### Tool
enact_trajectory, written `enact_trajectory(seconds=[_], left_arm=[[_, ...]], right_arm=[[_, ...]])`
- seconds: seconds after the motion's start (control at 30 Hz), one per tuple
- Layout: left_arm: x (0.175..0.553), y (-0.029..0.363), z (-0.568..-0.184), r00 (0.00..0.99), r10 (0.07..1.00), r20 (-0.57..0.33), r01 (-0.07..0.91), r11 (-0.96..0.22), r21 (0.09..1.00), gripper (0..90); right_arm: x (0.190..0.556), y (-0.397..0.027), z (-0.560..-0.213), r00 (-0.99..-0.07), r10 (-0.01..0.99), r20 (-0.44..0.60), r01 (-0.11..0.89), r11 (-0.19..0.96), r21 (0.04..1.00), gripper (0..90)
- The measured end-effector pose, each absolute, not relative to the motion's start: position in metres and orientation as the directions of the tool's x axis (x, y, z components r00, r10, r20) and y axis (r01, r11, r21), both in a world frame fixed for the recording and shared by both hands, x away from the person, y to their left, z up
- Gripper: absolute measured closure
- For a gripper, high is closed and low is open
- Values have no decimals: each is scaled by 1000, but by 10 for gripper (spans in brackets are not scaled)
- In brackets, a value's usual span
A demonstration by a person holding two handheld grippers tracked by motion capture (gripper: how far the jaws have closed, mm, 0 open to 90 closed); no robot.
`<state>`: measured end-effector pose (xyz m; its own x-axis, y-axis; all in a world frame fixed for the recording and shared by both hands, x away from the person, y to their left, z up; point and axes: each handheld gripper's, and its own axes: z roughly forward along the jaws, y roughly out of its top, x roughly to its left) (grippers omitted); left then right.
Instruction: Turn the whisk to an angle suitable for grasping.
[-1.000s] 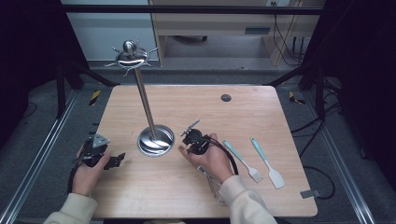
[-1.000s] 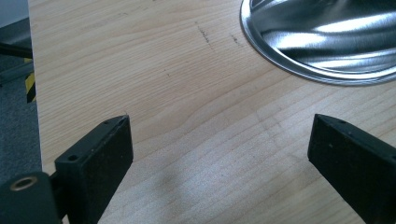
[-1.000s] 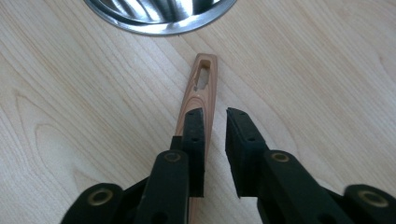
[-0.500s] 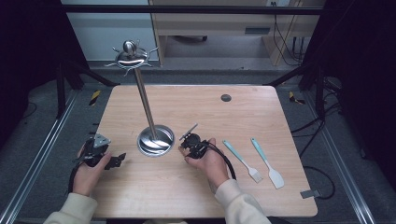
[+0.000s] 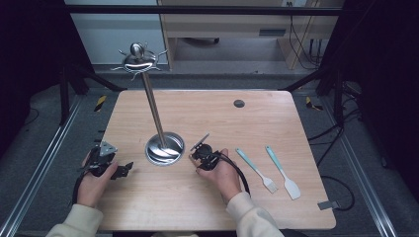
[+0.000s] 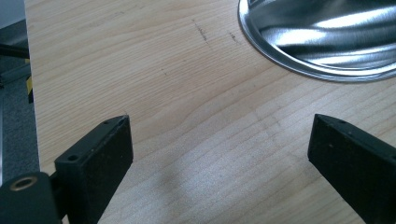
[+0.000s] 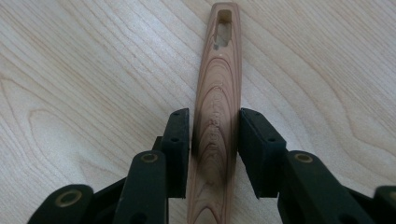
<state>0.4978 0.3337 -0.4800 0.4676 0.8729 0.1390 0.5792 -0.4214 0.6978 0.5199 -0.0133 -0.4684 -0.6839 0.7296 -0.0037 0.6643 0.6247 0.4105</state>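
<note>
In the right gripper view a wooden utensil handle [image 7: 219,70] with a slot at its far end runs straight out between my right gripper's [image 7: 215,116] black pads. Both pads rest against its edges, and the jaws have just been closing on it. In the high view that right gripper [image 5: 197,154] sits in the person's hand, just right of the metal stand's round base [image 5: 164,148]. My left gripper [image 5: 123,170] lies low at the table's left, held in the other hand. Its jaws stand wide open over bare wood [image 6: 219,126], with the stand's base [image 6: 327,42] beyond them.
The stand's thin pole rises to a hooked top [image 5: 137,60] at the back left. A teal-handled brush [image 5: 256,170] and a teal-handled spatula [image 5: 282,173] lie to the right of the right hand. A dark round grommet [image 5: 239,103] sits near the far edge.
The right hand with its gripper has edged slightly toward the near side of the table. The left hand and gripper have kept still.
</note>
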Motion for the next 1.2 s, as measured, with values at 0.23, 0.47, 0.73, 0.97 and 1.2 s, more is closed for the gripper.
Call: enact_trajectory(seconds=[0.23,0.47,0.73,0.97,1.2], left_arm=[[498,333,-480,469,872,140,580,-423,696,62],[498,334,-480,469,872,141,580,-425,695,63],[498,333,-480,474,868,146,583,-434,687,64],[498,332,-481,478,866,147,583,-438,684,65],[498,332,-481,478,865,149,583,-440,683,65]], right_arm=[[520,-13,-470,-682,731,-14,666,629,401,659],[520,-13,-468,-676,737,-21,671,627,397,682],[523,-13,-462,-678,735,-3,673,623,398,705],[522,-12,-463,-686,728,-10,665,632,398,704],[523,-10,-466,-692,721,-26,657,645,390,692]])
